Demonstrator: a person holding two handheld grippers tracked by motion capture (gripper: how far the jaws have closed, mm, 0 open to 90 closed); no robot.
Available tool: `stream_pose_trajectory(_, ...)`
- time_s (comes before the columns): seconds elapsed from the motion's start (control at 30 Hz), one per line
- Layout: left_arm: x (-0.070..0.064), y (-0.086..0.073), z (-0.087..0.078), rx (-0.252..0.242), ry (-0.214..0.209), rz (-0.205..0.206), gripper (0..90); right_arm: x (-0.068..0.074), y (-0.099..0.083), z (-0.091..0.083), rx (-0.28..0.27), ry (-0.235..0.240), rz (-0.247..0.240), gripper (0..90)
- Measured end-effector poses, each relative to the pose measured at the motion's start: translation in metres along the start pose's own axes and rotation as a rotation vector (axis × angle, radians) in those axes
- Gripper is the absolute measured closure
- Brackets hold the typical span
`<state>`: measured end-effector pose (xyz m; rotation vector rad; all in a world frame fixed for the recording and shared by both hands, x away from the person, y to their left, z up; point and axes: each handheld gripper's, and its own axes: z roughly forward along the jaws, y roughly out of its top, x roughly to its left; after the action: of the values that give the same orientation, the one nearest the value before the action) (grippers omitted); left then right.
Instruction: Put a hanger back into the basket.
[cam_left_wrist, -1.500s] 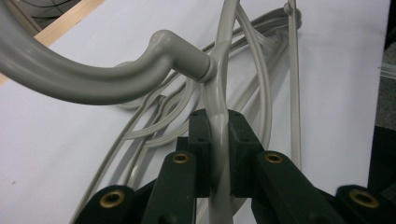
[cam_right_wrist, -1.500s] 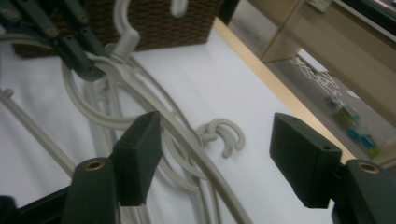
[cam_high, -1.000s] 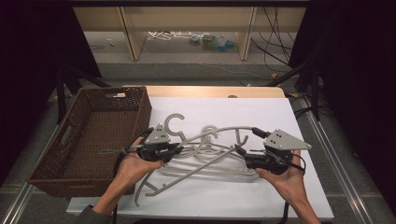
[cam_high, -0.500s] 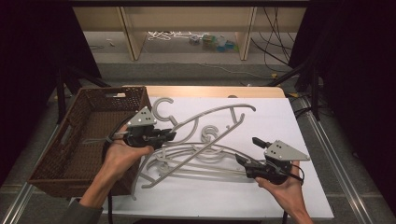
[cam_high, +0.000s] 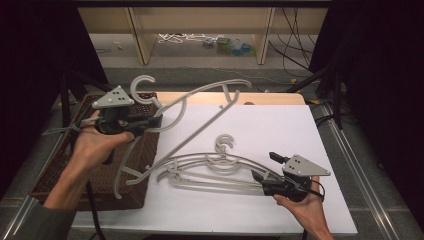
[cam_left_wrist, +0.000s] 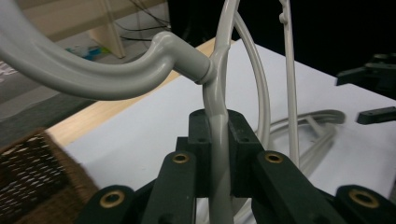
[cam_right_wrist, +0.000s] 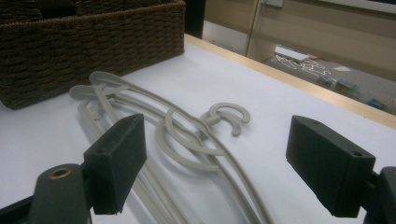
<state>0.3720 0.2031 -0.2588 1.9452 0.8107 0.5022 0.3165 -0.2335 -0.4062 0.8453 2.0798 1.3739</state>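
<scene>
The left claw (cam_high: 150, 121) is clenched on the neck of a pale grey plastic coat hanger (cam_high: 200, 107), just below its hook, and holds it lifted and tilted over the near edge of the dark brown woven wicker basket (cam_high: 70, 175). The right claw (cam_high: 260, 176) rests released, jaws wide apart, at the end of the remaining grey hangers (cam_high: 210, 170) lying stacked on the white counter (cam_high: 280, 130). The step in hand looks like carrying one hanger to the basket. The next move likely calls for swinging the hanger's long arm fully over the basket, lowering it flat, then letting go.
</scene>
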Motion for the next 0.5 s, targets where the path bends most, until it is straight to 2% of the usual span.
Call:
stream_pose_trajectory(0.03, 0.006, 0.0, -0.003, 0.011, 0.01, 0.014, 82.2, 0.0, -0.001, 0.0, 0.001, -0.001, -0.002, 21.0)
stream_pose_trajectory(0.07, 0.009, -0.001, -0.005, 0.006, 0.03, 0.002, 82.2, 0.0, -0.001, 0.0, 0.007, 0.003, -0.001, 21.0)
stream_pose_trajectory(0.1, 0.014, -0.002, -0.008, 0.023, 0.044, 0.017, 82.2, 0.0, -0.001, 0.0, 0.006, 0.001, 0.0, 21.0)
stream_pose_trajectory(0.13, 0.015, -0.003, -0.008, 0.012, 0.051, -0.008, 82.2, 0.0, -0.001, 0.001, 0.006, 0.002, 0.001, 20.9)
stream_pose_trajectory(0.17, 0.022, -0.005, -0.01, 0.03, 0.063, 0.007, 82.2, 0.001, -0.002, 0.001, 0.006, 0.002, 0.002, 20.8)
stream_pose_trajectory(0.23, 0.029, -0.009, -0.011, 0.031, 0.083, -0.01, 82.2, 0.001, -0.002, 0.001, 0.005, 0.003, 0.0, 20.6)
stream_pose_trajectory(0.27, 0.032, -0.011, -0.013, 0.059, 0.109, -0.019, 82.2, 0.001, -0.003, 0.002, 0.004, -0.001, 0.001, 20.5)
stream_pose_trajectory(0.37, 0.046, -0.017, -0.016, 0.078, 0.161, -0.024, 82.2, 0.002, -0.004, 0.002, 0.012, 0.008, 0.004, 20.0)
stream_pose_trajectory(0.43, 0.053, -0.021, -0.016, 0.076, 0.168, -0.041, 82.2, 0.002, -0.005, 0.003, 0.023, 0.01, 0.001, 20.0)
stream_pose_trajectory(0.47, 0.058, -0.023, -0.018, 0.085, 0.194, -0.04, 82.2, 0.002, -0.005, 0.003, 0.023, 0.013, 0.005, 20.0)
stream_pose_trajectory(0.5, 0.062, -0.025, -0.019, 0.091, 0.195, -0.044, 82.2, 0.002, -0.005, 0.004, 0.024, 0.011, -0.001, 20.0)
